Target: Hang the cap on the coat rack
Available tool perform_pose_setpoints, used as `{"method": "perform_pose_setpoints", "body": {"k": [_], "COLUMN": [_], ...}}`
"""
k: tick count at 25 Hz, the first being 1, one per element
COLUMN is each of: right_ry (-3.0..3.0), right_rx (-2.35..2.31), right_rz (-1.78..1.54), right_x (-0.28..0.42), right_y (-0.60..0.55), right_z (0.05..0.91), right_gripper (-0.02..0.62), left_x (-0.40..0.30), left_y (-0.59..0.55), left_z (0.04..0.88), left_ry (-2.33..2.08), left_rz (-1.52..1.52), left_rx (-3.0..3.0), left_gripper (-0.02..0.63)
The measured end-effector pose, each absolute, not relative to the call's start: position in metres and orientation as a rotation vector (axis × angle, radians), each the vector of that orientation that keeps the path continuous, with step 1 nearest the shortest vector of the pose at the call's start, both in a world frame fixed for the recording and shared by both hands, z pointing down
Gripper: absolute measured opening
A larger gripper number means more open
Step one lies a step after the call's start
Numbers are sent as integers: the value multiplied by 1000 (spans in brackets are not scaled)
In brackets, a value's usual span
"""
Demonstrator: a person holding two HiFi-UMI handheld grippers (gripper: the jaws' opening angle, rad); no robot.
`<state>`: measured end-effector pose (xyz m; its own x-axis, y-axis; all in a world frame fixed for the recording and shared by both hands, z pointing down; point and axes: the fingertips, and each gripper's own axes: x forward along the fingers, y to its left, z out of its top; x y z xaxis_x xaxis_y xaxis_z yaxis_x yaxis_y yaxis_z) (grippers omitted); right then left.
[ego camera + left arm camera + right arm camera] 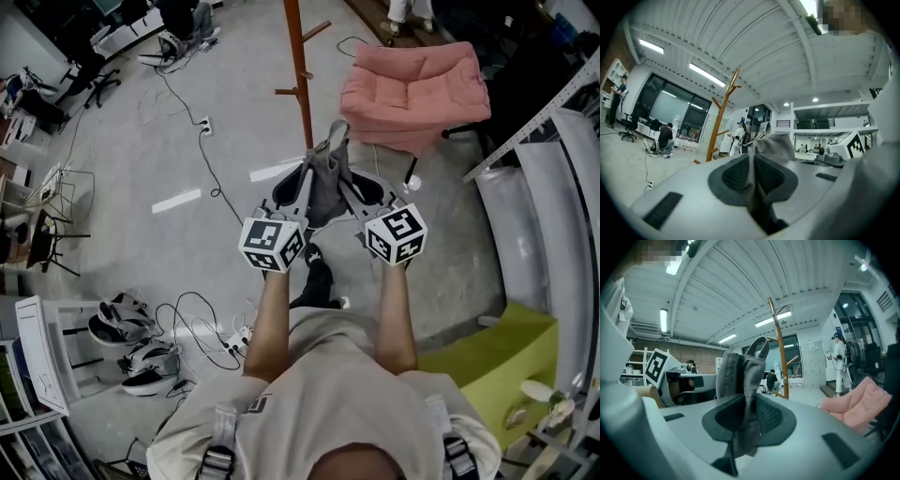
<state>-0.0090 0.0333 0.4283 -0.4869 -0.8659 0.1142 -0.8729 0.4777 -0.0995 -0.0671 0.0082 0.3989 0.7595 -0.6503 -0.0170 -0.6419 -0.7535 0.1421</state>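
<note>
The left gripper (302, 187) and right gripper (354, 192) each clamp the grey cap (326, 173), which is near the wooden coat rack (300, 75) but not on it. Hooking it over a peg (287, 91) remains to be done.

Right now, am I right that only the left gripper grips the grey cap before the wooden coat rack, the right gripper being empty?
Not quite: the right gripper is not empty. The right gripper view shows its jaws shut on the grey cap too, alongside the left gripper, before the wooden coat rack.

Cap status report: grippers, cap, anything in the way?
Left gripper and right gripper both shut on grey cap. Coat rack ahead, pegs bare. Pink armchair beside it, off path.
</note>
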Motion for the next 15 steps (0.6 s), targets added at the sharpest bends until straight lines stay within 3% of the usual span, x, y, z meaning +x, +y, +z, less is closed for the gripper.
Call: {"method": "perform_pose_setpoints", "body": {"k": [15], "right_ry": [-2708], "right_rx": [1477], "right_rz": [205], "right_x": [22], "right_y": [-78], "right_z": [417], "right_gripper": [60], "left_x": [-48], "left_y": [-99], "left_z": [385], "left_ry": [-1073], "left_rz": [-116], "left_rx": [2833], "left_gripper": [40]}}
